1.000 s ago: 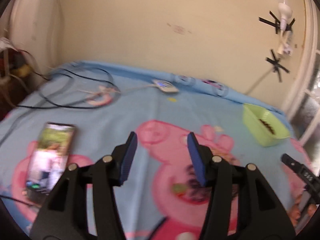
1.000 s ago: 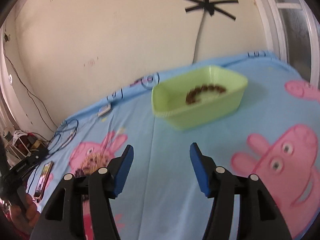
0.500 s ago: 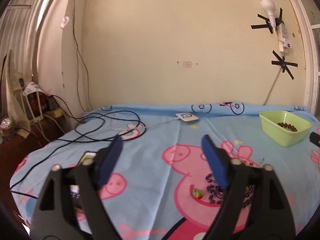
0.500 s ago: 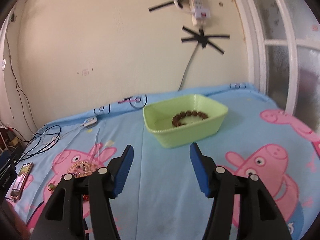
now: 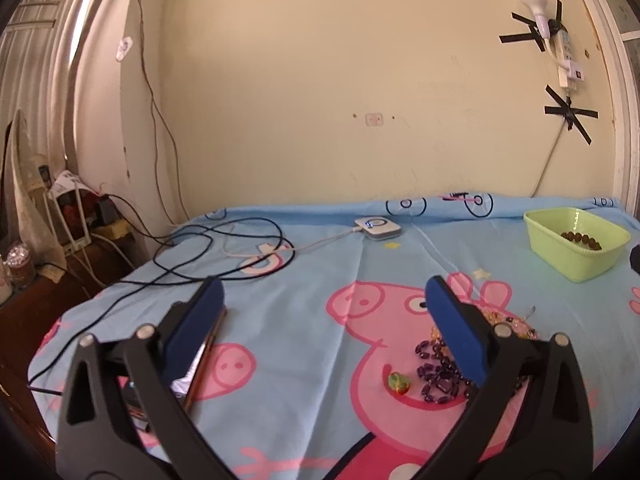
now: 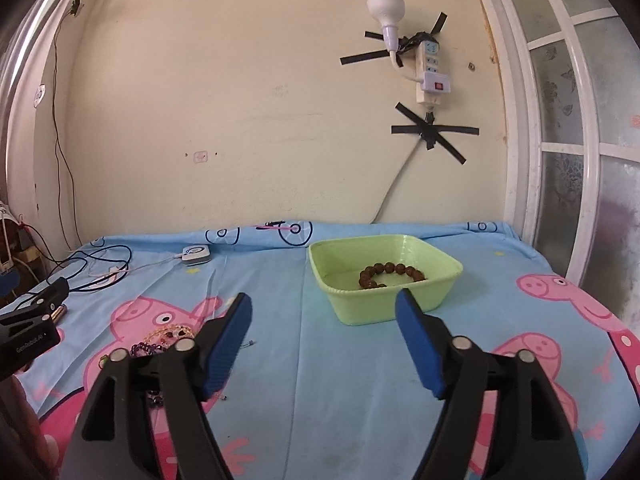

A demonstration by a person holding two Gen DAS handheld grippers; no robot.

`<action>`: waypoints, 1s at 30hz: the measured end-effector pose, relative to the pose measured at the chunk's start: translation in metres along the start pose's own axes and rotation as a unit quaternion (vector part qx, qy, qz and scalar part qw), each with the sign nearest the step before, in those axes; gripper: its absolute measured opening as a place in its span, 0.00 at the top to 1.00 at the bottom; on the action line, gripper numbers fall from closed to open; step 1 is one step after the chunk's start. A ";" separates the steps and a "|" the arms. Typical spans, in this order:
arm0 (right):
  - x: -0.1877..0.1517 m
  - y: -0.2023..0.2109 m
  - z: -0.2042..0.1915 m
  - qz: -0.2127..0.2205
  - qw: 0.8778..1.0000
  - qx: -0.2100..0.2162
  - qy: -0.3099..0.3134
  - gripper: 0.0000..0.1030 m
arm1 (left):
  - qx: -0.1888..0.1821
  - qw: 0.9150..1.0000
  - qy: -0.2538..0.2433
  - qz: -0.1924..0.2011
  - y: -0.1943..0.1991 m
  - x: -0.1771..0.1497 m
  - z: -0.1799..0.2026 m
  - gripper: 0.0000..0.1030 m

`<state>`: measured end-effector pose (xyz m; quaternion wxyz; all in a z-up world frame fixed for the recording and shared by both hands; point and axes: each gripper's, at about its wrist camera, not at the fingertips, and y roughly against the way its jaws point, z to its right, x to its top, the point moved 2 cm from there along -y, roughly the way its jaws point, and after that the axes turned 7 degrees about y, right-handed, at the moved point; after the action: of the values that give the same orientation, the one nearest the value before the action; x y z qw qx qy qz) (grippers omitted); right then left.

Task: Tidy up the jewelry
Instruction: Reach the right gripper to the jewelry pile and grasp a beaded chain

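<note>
Left wrist view: the left gripper (image 5: pixel 322 300), jaws just opened wide and empty, hovers above the purple bead string (image 5: pixel 438 372), which lies low and right, partly under its right finger. Right wrist view: the right gripper (image 6: pixel 324 320) (also just widened, empty) faces the green tray (image 6: pixel 436 298) holding a brown bracelet (image 6: pixel 390 274); the jewelry pile (image 6: pixel 162 340) lies left, nearer the left gripper.

Both wrist views share green tray (image 5: pixel 576 240)

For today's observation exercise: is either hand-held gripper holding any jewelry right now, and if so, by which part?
Nothing is held. The left hand-held gripper and right hand-held gripper have just been opening, with only bedsheet between their jaws.
</note>
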<state>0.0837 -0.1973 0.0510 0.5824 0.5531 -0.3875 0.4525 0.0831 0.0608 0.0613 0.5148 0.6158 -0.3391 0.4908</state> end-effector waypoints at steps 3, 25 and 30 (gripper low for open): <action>0.000 -0.003 -0.001 -0.009 1.000 0.003 0.002 0.44 | -0.002 1.000 0.026 -0.017 -0.004 0.000 -0.008 0.06; -0.003 -0.111 -0.049 -0.234 0.941 0.241 0.028 0.96 | -0.163 0.957 0.078 -0.225 -0.068 -0.021 -0.010 0.43; -0.007 -0.120 -0.072 -0.250 0.932 0.252 0.070 0.96 | -0.167 0.957 0.064 -0.227 -0.067 -0.026 -0.003 0.43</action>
<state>0.1932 -0.1237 0.0031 0.5436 0.7277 -0.0685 0.4126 0.1365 0.0774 0.0168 0.7290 0.5490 -0.2339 0.3354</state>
